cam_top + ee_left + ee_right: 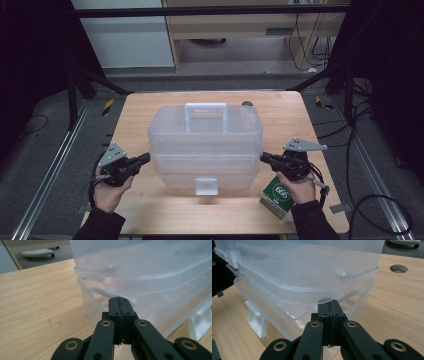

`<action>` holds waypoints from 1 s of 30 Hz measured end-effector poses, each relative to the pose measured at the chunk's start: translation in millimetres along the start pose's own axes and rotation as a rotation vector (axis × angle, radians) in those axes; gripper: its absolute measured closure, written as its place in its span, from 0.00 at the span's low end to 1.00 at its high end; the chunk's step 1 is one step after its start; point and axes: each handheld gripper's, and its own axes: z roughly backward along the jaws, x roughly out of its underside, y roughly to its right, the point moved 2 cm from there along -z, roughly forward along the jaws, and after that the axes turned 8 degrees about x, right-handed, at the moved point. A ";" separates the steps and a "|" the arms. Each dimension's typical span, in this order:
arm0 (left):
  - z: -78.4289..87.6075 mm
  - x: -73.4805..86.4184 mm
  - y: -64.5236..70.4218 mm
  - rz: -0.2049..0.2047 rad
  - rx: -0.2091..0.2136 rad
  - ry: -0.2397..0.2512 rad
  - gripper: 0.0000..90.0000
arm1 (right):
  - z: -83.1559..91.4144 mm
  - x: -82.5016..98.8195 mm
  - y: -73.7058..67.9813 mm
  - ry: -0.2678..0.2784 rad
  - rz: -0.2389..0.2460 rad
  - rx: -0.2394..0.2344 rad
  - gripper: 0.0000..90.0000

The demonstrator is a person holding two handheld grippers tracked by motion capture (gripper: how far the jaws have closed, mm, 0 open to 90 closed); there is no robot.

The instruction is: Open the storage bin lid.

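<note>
A clear plastic storage box (205,147) with a lid, a top handle (205,115) and a front latch (206,186) stands in the middle of the wooden table (150,102). My left gripper (146,158) is at the box's left side, jaws shut with nothing between them, tips right by the wall under the lid rim (140,277). My right gripper (263,157) mirrors it at the box's right side, also shut and empty, tips just under the lid rim (317,290). Whether the tips touch the box (150,290) I cannot tell.
A green and white carton (277,197) marked 666 lies at the table's front right, under my right hand. A round hole (398,268) sits in the tabletop behind the box. Bare wood (37,302) lies left of the box. Dark metal frame rails flank the table.
</note>
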 end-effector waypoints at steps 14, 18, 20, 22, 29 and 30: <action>-2.7 -11.7 6.4 -0.011 0.016 0.038 0.99 | 0.5 -8.0 2.7 0.013 -0.006 -0.010 1.00; -2.5 -16.0 5.4 -0.011 0.019 0.045 0.98 | 0.5 -11.8 4.3 0.024 -0.011 -0.017 1.00; -2.3 -18.1 4.7 -0.015 0.018 0.047 0.98 | 0.6 -12.9 4.6 0.023 -0.011 -0.019 1.00; -2.2 -20.5 4.1 -0.016 0.014 0.053 0.98 | 0.6 -15.1 5.1 0.026 -0.009 -0.017 1.00; -2.8 -28.1 2.7 -0.020 0.002 0.054 0.98 | 0.4 -21.1 5.5 0.034 -0.007 -0.017 1.00; -3.3 -29.8 2.7 -0.018 -0.002 0.059 0.98 | 0.4 -22.0 5.8 0.037 -0.005 -0.018 1.00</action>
